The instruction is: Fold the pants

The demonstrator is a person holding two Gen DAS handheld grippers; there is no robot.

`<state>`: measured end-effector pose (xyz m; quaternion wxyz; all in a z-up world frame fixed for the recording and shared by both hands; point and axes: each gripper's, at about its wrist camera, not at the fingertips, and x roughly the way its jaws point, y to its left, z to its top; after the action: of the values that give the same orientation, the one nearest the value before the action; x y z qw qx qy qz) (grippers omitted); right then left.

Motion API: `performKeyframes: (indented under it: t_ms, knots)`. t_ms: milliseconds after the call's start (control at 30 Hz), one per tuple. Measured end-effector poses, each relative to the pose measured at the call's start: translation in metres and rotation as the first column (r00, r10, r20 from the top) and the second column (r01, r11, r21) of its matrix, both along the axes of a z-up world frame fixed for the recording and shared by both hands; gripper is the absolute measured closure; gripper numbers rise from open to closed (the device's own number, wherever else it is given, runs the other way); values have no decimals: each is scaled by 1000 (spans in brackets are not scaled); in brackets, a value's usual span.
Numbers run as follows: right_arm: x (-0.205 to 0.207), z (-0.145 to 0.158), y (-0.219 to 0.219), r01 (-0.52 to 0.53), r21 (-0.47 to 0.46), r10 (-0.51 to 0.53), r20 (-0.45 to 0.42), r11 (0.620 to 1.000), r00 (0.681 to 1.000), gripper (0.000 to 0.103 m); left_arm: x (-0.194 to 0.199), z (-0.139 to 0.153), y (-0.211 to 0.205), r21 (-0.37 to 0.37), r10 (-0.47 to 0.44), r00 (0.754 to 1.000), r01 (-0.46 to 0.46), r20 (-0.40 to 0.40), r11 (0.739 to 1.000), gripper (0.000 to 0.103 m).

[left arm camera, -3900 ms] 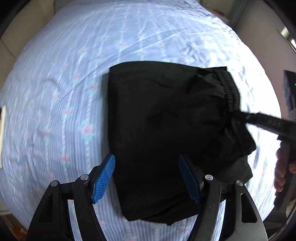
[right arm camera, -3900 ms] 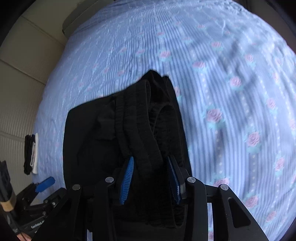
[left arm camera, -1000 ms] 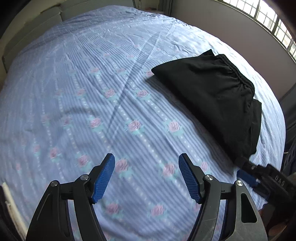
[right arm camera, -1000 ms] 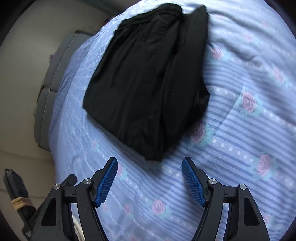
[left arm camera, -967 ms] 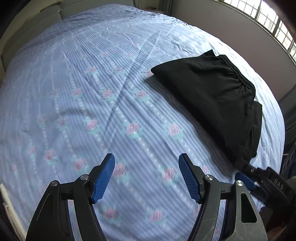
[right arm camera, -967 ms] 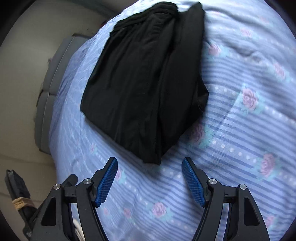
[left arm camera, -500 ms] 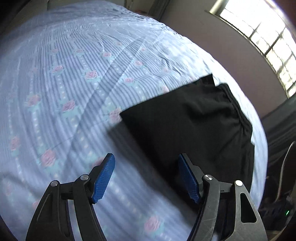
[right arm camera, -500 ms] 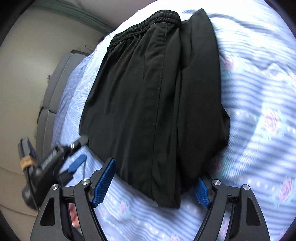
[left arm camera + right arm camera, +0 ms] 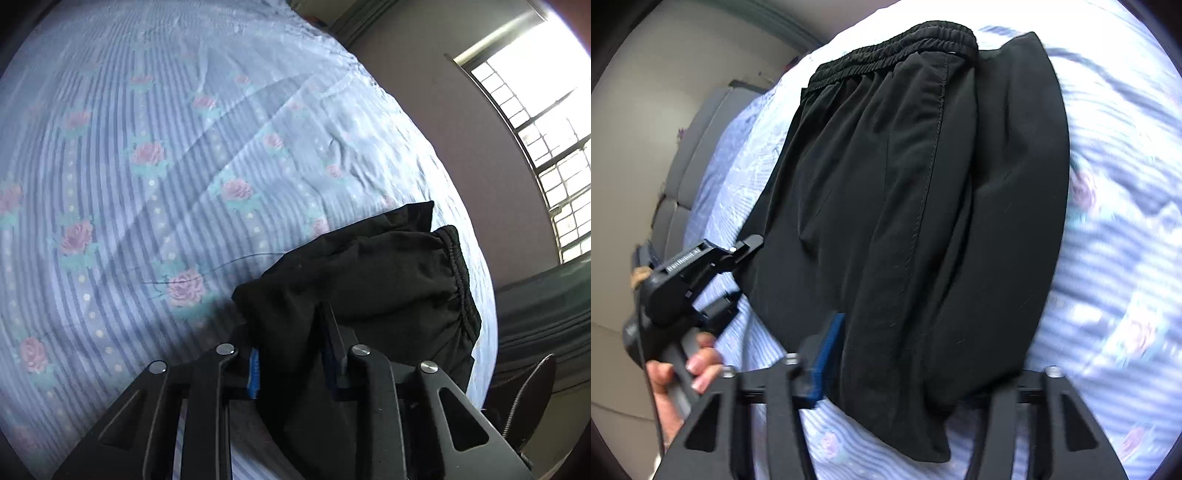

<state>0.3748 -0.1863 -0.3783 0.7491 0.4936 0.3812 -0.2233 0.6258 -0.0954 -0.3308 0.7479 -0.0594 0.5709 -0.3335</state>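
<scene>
Both grippers, your left gripper [image 9: 290,349] and right gripper [image 9: 923,354], have just closed on the near edge of the folded pants [image 9: 916,184] on the bed [image 9: 147,147], so perhaps one fold remains.

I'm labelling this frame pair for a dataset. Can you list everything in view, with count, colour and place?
Folded black fabric pants: one, black, on the bed, elastic waistband at the far end, near edge between both grippers.
Striped floral bedsheet: one, pale blue with pink roses, covering the bed.
Barred window: one, bright, upper right of the left wrist view.
Grey padded headboard: one, grey, beyond the bed at left.
Left gripper: one, black with blue pads, jaws just closed on a pants edge.
Right gripper: one, black with blue pads, jaws just closed on the pants.
Hand: one, holding the left gripper's handle.
</scene>
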Motion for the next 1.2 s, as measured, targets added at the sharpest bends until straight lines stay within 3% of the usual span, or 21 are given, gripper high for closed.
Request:
performKeyframes:
  t_ms: [100, 167, 333, 567, 833, 1033, 1200]
  knots:
    - [2, 7, -7, -68, -3, 68, 8, 998, 998, 84, -18, 28, -12, 58, -46, 994, 40, 102, 998, 85]
    - [1, 19, -9, -95, -14, 95, 18, 995, 995, 88, -29, 47, -16, 87, -63, 987, 50, 149, 995, 86]
    - [-13, 83, -14, -149, -76, 155, 75, 986, 985, 90, -52, 106, 2, 60, -14, 981, 2, 196, 998, 87]
    - [-44, 185, -9, -294, -118, 311, 175, 948, 934, 90, -99, 189, 62, 66, 73, 958, -95, 276, 993, 88]
    - [-68, 254, 59, -521, -137, 539, 201, 842, 818, 90, -178, 257, 164, 91, 176, 921, -220, 347, 971, 89]
    - [-81, 284, 131, -652, -152, 668, 238, 743, 706, 90, -222, 294, 257, 94, 297, 881, -353, 367, 931, 89]
    - [-80, 309, 195, -725, -164, 736, 287, 669, 614, 90, -244, 322, 344, 50, 408, 831, -459, 377, 887, 89]
